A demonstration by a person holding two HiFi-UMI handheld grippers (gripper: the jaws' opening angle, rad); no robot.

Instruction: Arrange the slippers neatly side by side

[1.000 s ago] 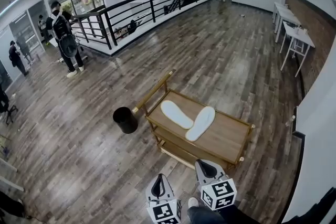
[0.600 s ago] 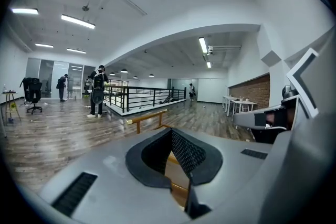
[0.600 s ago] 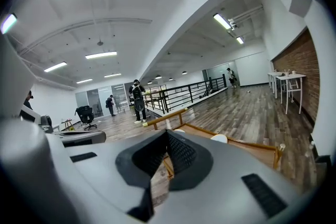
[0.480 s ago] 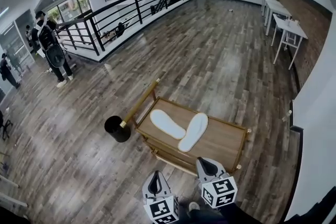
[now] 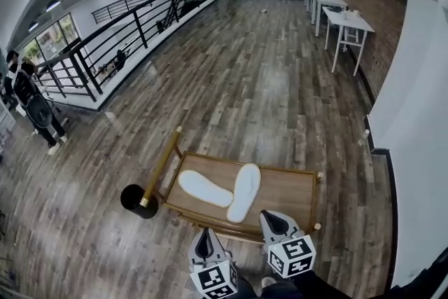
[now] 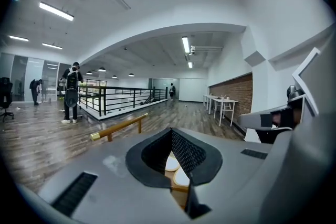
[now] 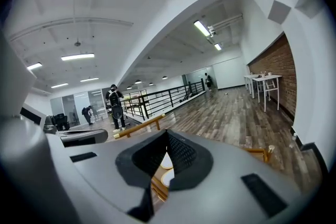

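Note:
Two white slippers lie on the top shelf of a low wooden cart (image 5: 294, 191). The left slipper (image 5: 204, 188) runs diagonally; the right slipper (image 5: 245, 191) stands nearly straight, and their near ends meet in a V. My left gripper (image 5: 204, 240) and right gripper (image 5: 272, 222) hover side by side just short of the cart's near edge, both shut and holding nothing. In the left gripper view, bits of the slippers (image 6: 172, 164) show under the closed left gripper (image 6: 171, 136). The right gripper view shows the same slippers (image 7: 165, 162) below the right gripper (image 7: 167, 136).
A black round bin (image 5: 133, 200) stands on the wooden floor by the cart's brass-tipped handle (image 5: 160, 169). A black railing (image 5: 105, 52) runs along the left, with a person (image 5: 36, 108) near it. White tables (image 5: 343, 21) stand back right, and a white wall (image 5: 420, 150) closes the right.
The head view has swung round: the cart now sits lower and squarer to me, with the bin further left. Both grippers keep their place at the bottom, still shut.

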